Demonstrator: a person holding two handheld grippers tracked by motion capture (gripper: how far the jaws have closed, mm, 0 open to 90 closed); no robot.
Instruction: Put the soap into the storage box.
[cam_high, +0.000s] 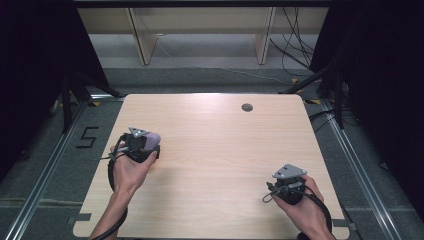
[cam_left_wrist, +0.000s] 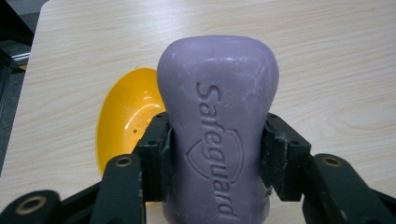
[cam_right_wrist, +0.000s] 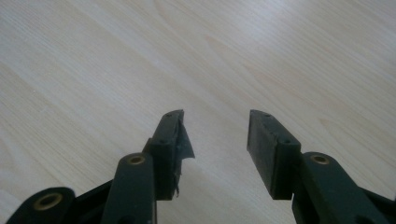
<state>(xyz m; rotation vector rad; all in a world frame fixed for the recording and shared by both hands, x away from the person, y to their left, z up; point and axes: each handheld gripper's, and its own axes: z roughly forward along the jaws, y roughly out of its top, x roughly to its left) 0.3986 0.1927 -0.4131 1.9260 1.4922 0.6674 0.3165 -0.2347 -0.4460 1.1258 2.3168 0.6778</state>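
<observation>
In the left gripper view a purple bar of soap (cam_left_wrist: 218, 126) stamped "Safeguard" stands between the two black jaws, whose pads press on its narrow waist; my left gripper (cam_left_wrist: 217, 156) is shut on it. Below it on the wood lies a yellow oval soap dish (cam_left_wrist: 126, 116), partly hidden by the bar and the left jaw. The high view has that left gripper (cam_high: 141, 142) at the table's left with the purple soap (cam_high: 152, 136) peeking out. My right gripper (cam_right_wrist: 215, 149) hangs over bare wood with its jaws apart and nothing between them; from above the right gripper (cam_high: 289, 186) sits near the front right.
The light wooden table (cam_high: 215, 150) has a round grey cable hole (cam_high: 247, 107) near its far edge. Black stands and cables ring the table, and a shelf frame stands behind it. A loose scrap of black tape hangs off the right gripper's left pad (cam_right_wrist: 180, 140).
</observation>
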